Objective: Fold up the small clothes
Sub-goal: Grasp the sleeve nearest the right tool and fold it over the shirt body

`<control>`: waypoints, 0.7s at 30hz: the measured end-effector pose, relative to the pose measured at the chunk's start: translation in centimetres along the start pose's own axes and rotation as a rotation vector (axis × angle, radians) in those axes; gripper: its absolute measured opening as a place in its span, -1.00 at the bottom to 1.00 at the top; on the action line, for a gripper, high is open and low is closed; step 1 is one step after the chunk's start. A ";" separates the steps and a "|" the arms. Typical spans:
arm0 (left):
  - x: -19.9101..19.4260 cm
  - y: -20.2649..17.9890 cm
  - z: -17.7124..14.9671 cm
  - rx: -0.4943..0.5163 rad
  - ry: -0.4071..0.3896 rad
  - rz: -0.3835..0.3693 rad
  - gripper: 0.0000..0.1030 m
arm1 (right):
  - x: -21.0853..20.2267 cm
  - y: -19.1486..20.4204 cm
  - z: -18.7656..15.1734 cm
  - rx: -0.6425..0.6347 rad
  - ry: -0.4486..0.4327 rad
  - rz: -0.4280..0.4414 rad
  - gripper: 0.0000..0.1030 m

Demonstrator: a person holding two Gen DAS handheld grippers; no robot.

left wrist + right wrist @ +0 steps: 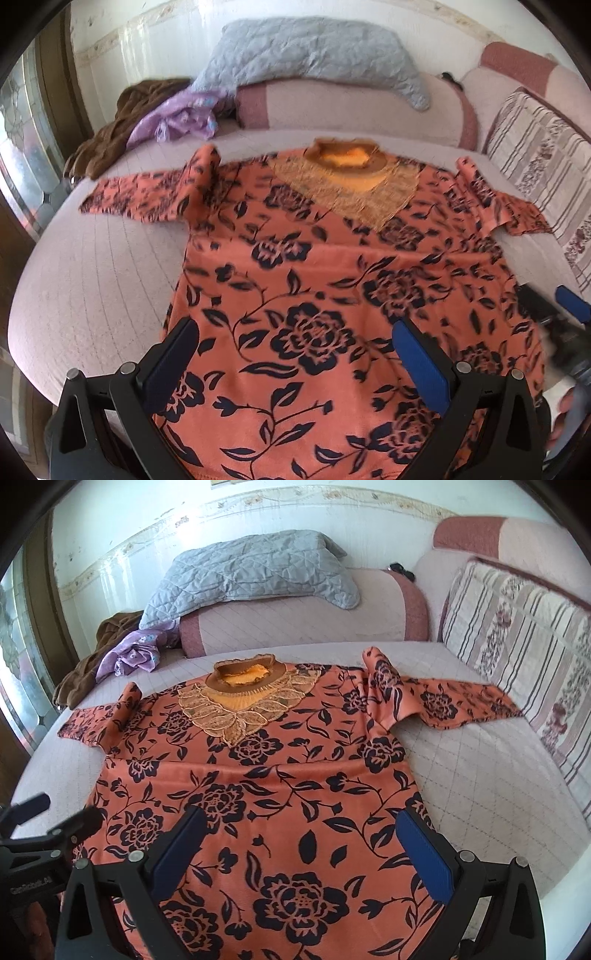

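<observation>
Orange floral top (258, 797) is spread flat on the pale quilted bed (480, 782), collar away from the cameras. Both the left gripper (295, 365) and right gripper (301, 853) hover over its lower half, jaws spread wide, gripping nothing

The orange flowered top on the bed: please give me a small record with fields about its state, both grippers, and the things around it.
garment: orange flowered top, spread flat, collar far from the grippers
sleeves: both stretched sideways, not folded
left gripper: open, above the lower part of the top
right gripper: open, above the lower part of the top
surface: bed
behind: grey quilt, purple cloth, brown cloth
right side: striped cushion
</observation>
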State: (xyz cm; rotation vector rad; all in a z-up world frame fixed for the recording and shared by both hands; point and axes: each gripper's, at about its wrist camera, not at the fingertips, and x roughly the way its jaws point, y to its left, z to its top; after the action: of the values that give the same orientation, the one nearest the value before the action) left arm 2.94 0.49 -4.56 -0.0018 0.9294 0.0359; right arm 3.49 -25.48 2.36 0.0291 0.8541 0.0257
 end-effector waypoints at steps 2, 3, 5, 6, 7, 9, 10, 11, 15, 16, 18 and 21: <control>1.0 0.4 -0.3 -0.008 0.025 0.009 1.00 | 0.4 -1.8 0.1 0.054 0.011 0.058 1.00; 1.5 0.6 -0.3 -0.007 0.034 0.017 1.00 | 0.5 -3.3 0.3 0.102 0.003 0.092 1.00; 2.5 0.9 -0.5 0.001 0.045 0.036 1.00 | 0.7 -6.2 0.6 0.191 -0.025 0.132 1.00; 3.1 1.0 -0.6 0.004 0.052 0.045 1.00 | 0.8 -8.6 1.0 0.252 -0.047 0.143 1.00; 3.8 1.1 -0.7 0.004 0.065 0.052 1.00 | 1.0 -9.9 1.3 0.286 -0.059 0.142 1.00; 5.3 1.5 -1.2 0.002 0.101 0.064 1.00 | 2.1 -14.6 2.0 0.402 -0.085 0.148 0.99; 6.1 1.7 -1.5 0.002 0.123 0.073 1.00 | 2.8 -16.9 2.3 0.466 -0.091 0.160 0.99; 6.7 1.9 -1.9 0.001 0.142 0.079 1.00 | 3.9 -20.1 2.6 0.557 -0.094 0.168 0.97; 7.7 3.1 -3.5 -0.050 0.153 0.031 1.00 | 7.6 -29.3 3.8 0.809 -0.111 0.158 0.75; 7.6 3.1 -3.7 -0.041 0.145 0.028 1.00 | 8.6 -31.2 4.2 0.856 -0.113 0.156 0.72; 7.5 3.0 -3.9 -0.032 0.128 0.024 1.00 | 11.2 -35.0 5.2 0.950 -0.097 0.154 0.45; 7.3 3.0 -4.3 -0.033 0.099 0.019 1.00 | 14.4 -39.2 7.1 1.024 -0.071 0.091 0.30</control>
State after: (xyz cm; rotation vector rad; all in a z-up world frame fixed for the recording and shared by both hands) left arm 3.79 3.66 -12.92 -0.0251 1.0280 0.0692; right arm 18.72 -64.26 -5.29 1.0218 0.7185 -0.3278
